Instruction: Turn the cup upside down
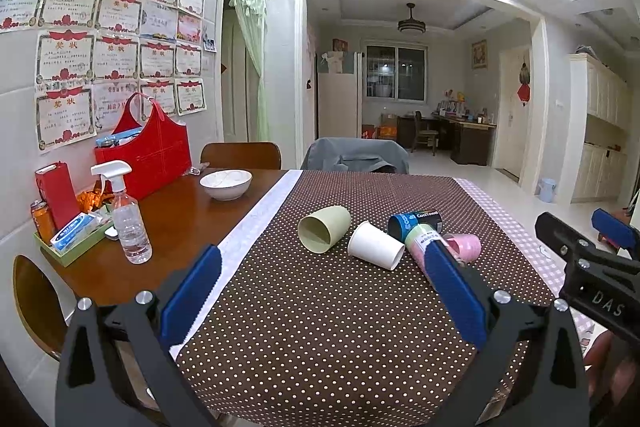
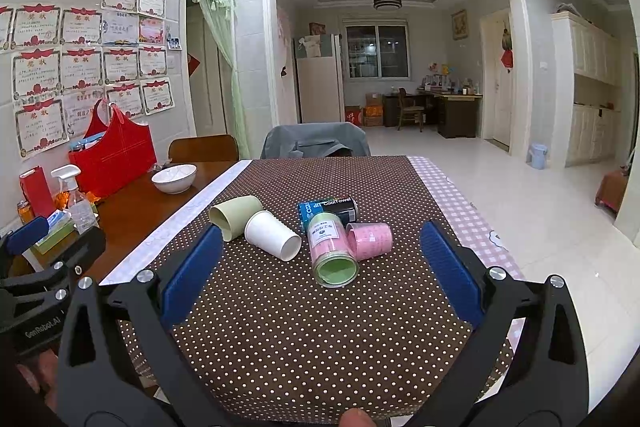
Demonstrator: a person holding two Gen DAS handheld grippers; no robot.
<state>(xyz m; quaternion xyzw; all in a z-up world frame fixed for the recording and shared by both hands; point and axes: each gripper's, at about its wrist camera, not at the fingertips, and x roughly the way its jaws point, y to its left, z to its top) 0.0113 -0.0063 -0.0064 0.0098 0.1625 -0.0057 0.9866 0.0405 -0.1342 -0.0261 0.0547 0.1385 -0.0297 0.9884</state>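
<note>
Several cups lie on their sides on the brown dotted tablecloth (image 1: 320, 307): a pale green cup (image 1: 324, 229) (image 2: 234, 217), a white paper cup (image 1: 374, 246) (image 2: 272, 235), a pink cup (image 1: 466, 247) (image 2: 370, 239), a clear green-lidded container (image 2: 332, 253) (image 1: 420, 241) and a dark Cool Towel can (image 1: 414, 223) (image 2: 328, 209). My left gripper (image 1: 320, 291) is open and empty, short of the cups. My right gripper (image 2: 322, 275) is open and empty, with the container between its fingers' line of sight; it also shows at the right of the left wrist view (image 1: 592, 255).
On the bare wood at the left stand a white bowl (image 1: 226, 183), a spray bottle (image 1: 128, 223), a red bag (image 1: 148, 151) and a green tray with packets (image 1: 72, 239). Chairs stand at the far edge (image 1: 356, 155) and at the left (image 1: 36, 303).
</note>
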